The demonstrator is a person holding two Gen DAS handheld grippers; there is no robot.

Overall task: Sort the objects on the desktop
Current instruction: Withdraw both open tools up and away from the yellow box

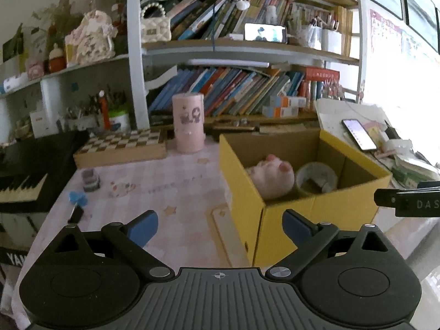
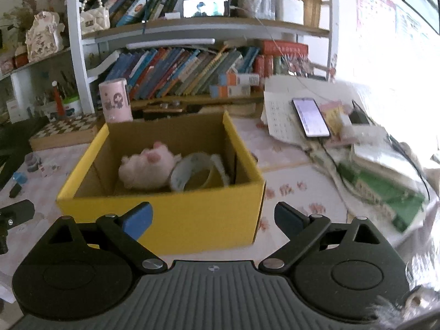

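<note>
Left gripper (image 1: 220, 228): fingers spread wide, nothing between the blue pads (image 1: 144, 227); it hangs above the desk, just off the near left corner of the yellow box (image 1: 288, 220). Right gripper (image 2: 213, 220): likewise wide apart and empty, facing the box's front wall at close quarters. Risk one, judged from position: either tool pushed forward from here would meet the cardboard wall before it meets any object, and a light box on a smooth patterned cloth (image 1: 170, 192) is likely to slide or skew. The box already holds a pink plush toy (image 2: 147, 167) and a roll of tape (image 2: 195, 174), the two touching, so a further drop could land on the plush and roll out of true. Items not yet sorted lie to the left: a small blue-topped piece with a dark body (image 1: 75, 205), a small grey container (image 1: 90, 178) and a flat pale trinket (image 1: 121, 188) near it. Risk two: these are small and low, and wide fingers may pinch cloth with them or flick them toward the keyboard (image 1: 24, 181). Their exact nature cannot be told. Farther back stand a chessboard case (image 1: 121, 144) and a tall pink cylinder (image 1: 188, 122), the latter apt to topple under a careless sweep. On the right, a lit phone (image 2: 310, 117) with its cable rests on loose papers; snagging that cable would drag the pile.
</note>
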